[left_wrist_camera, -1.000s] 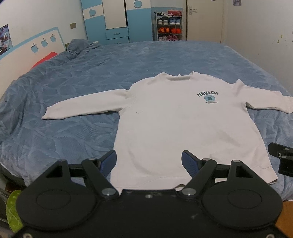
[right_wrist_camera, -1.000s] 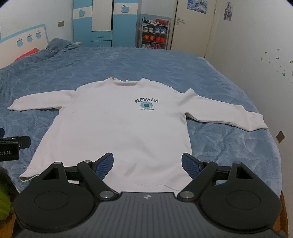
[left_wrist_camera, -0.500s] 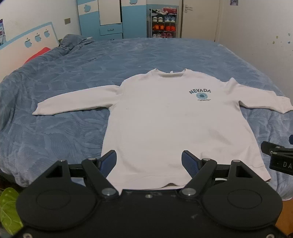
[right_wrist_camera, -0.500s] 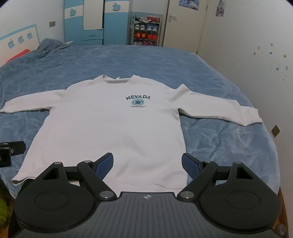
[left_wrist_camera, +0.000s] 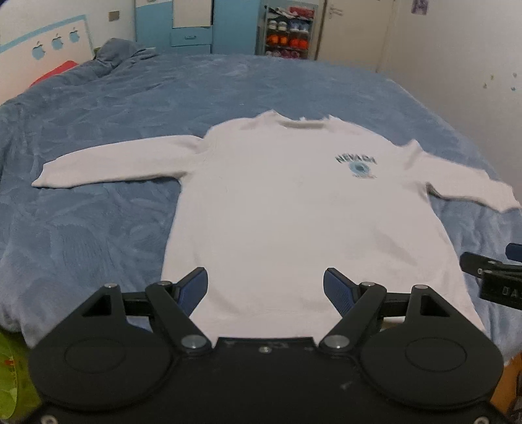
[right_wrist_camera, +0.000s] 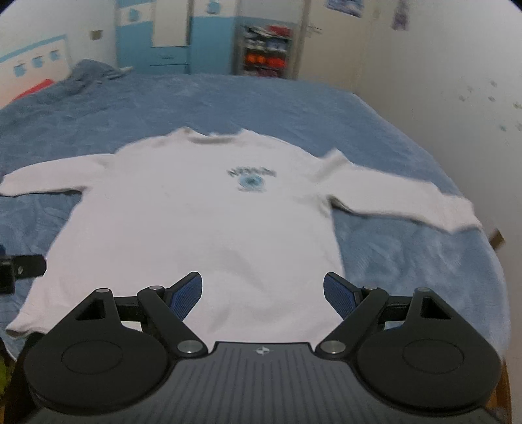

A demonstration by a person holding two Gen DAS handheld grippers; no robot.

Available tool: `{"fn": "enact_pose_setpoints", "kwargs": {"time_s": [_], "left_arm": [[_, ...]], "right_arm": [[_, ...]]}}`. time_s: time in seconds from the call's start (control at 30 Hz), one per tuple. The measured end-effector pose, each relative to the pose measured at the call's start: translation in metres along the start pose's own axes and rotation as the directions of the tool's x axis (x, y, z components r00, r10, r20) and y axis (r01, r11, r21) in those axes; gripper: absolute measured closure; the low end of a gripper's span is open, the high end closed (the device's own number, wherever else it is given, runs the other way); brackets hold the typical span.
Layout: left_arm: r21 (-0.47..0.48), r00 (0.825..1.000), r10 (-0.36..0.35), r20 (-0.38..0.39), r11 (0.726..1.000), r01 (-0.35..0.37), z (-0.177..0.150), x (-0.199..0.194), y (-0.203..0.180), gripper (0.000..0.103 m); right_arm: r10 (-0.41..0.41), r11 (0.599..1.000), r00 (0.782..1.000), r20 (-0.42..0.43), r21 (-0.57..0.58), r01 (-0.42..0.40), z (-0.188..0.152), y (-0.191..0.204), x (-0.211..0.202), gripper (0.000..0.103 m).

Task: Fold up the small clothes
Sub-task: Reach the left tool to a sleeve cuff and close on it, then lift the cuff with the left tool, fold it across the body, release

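A white long-sleeved sweatshirt (left_wrist_camera: 293, 202) (right_wrist_camera: 202, 215) with a blue chest print lies flat, front up, on the blue bed, sleeves spread to both sides and hem toward me. My left gripper (left_wrist_camera: 265, 288) hangs open above the hem, nothing between its blue pads. My right gripper (right_wrist_camera: 262, 290) is open too, over the hem's right half. Each gripper shows at the edge of the other's view: the right gripper (left_wrist_camera: 489, 277) and the left gripper (right_wrist_camera: 19, 267).
The blue quilted bedspread (left_wrist_camera: 98, 228) covers the whole bed. A bunched pillow or blanket (left_wrist_camera: 120, 55) lies at the head end. A blue wardrobe (left_wrist_camera: 195, 26), a shoe rack (left_wrist_camera: 287, 32) and a door stand beyond. White wall (right_wrist_camera: 440, 81) runs along the right.
Both cameras have risen and tilted, so the sweatshirt sits lower and farther in view. The current frames are motion-blurred. The sweatshirt itself has not moved and both grippers stay open.
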State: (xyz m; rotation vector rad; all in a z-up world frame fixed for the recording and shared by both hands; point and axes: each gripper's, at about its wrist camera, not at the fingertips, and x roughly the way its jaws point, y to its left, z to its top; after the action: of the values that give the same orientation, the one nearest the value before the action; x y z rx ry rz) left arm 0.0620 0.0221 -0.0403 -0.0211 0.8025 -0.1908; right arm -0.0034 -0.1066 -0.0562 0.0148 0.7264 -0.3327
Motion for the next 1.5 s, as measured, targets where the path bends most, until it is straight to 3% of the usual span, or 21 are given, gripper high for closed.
{"fn": "enact_pose_setpoints", "kwargs": {"time_s": [0.1, 0.2, 0.3, 0.37, 0.43, 0.53, 0.63, 0.77, 0.8, 0.9, 0.97, 1.03, 1.07, 1.1, 1.13, 1.17, 1.3, 1.37, 1.5], "left_arm": [[-0.083, 0.998, 0.025, 0.052, 0.996, -0.021, 0.014, 0.022, 0.033, 0.023], [-0.19, 0.999, 0.02, 0.047, 0.982, -0.011, 0.035, 0.06, 0.09, 0.023], [-0.222, 0.988, 0.142, 0.068, 0.967, -0.123, 0.057, 0.099, 0.157, 0.023], [-0.267, 0.969, 0.241, 0.055, 0.939, -0.218, 0.073, 0.127, 0.208, 0.023], [-0.357, 0.966, 0.257, 0.032, 0.905, -0.229, 0.088, 0.15, 0.262, 0.024], [-0.509, 0.956, 0.294, 0.011, 0.824, -0.248, 0.107, 0.178, 0.338, 0.024], [-0.534, 0.916, 0.4, -0.004, 0.774, -0.34, 0.126, 0.206, 0.4, 0.024], [-0.574, 0.893, 0.447, -0.052, 0.718, -0.393, 0.14, 0.246, 0.479, 0.024], [-0.585, 0.892, 0.445, -0.08, 0.703, -0.404, 0.136, 0.255, 0.487, 0.024], [-0.629, 0.916, 0.376, -0.139, 0.681, -0.375, 0.132, 0.278, 0.516, 0.027], [-0.624, 0.915, 0.385, -0.117, 0.688, -0.369, 0.13, 0.279, 0.518, 0.031], [-0.574, 0.908, 0.405, -0.108, 0.72, -0.39, 0.134, 0.281, 0.517, 0.032], [-0.551, 0.903, 0.415, -0.111, 0.731, -0.403, 0.132, 0.282, 0.509, 0.049], [-0.535, 0.903, 0.416, -0.11, 0.741, -0.406, 0.134, 0.284, 0.511, 0.085], [-0.53, 0.914, 0.39, -0.11, 0.755, -0.386, 0.136, 0.287, 0.512, 0.094], [-0.527, 0.923, 0.371, -0.106, 0.766, -0.368, 0.138, 0.287, 0.513, 0.095], [-0.373, 0.885, 0.463, -0.045, 0.815, -0.445, 0.144, 0.283, 0.486, 0.095], [-0.32, 0.875, 0.484, 0.026, 0.833, -0.452, 0.153, 0.272, 0.469, 0.095], [-0.243, 0.875, 0.471, 0.116, 0.867, -0.434, 0.181, 0.251, 0.436, 0.096]], "right_arm": [[-0.011, 0.999, 1.0, 0.019, -0.051, 0.012, 0.016, 0.003, 0.021, 0.004], [-0.066, 0.995, 0.997, 0.029, -0.077, 0.068, 0.03, 0.002, 0.045, 0.004], [-0.081, 0.994, 0.996, 0.032, -0.068, 0.083, 0.039, -0.003, 0.067, 0.004], [-0.085, 0.994, 0.996, 0.037, -0.071, 0.087, 0.04, -0.004, 0.078, 0.004], [-0.103, 0.99, 0.993, 0.052, -0.092, 0.107, 0.04, -0.002, 0.088, 0.004], [-0.106, 0.985, 0.993, 0.056, -0.129, 0.113, 0.041, 0.001, 0.1, 0.004], [-0.114, 0.986, 0.993, 0.042, -0.116, 0.118, 0.044, 0.0, 0.109, 0.004], [-0.134, 0.989, 0.991, -0.001, -0.07, 0.134, 0.048, -0.006, 0.12, 0.004], [-0.136, 0.989, 0.991, -0.005, -0.059, 0.135, 0.048, -0.007, 0.122, 0.004], [-0.127, 0.99, 0.992, 0.002, -0.069, 0.126, 0.046, -0.004, 0.124, 0.009], [-0.133, 0.988, 0.991, -0.017, -0.078, 0.131, 0.045, -0.002, 0.128, 0.013], [-0.137, 0.988, 0.99, -0.027, -0.082, 0.135, 0.043, 0.001, 0.129, 0.016], [-0.139, 0.987, 0.99, -0.028, -0.083, 0.136, 0.043, 0.001, 0.129, 0.016], [-0.143, 0.987, 0.989, -0.028, -0.084, 0.141, 0.042, 0.002, 0.129, 0.016], [-0.148, 0.986, 0.989, -0.029, -0.085, 0.145, 0.043, 0.002, 0.128, 0.016], [-0.15, 0.985, 0.988, -0.031, -0.086, 0.146, 0.043, 0.002, 0.129, 0.016], [-0.185, 0.979, 0.982, -0.031, -0.097, 0.181, 0.046, -0.003, 0.134, 0.016], [-0.21, 0.975, 0.977, -0.034, -0.083, 0.206, 0.046, -0.01, 0.135, 0.016], [-0.224, 0.974, 0.974, -0.037, -0.043, 0.222, 0.044, -0.029, 0.137, 0.016]]}}
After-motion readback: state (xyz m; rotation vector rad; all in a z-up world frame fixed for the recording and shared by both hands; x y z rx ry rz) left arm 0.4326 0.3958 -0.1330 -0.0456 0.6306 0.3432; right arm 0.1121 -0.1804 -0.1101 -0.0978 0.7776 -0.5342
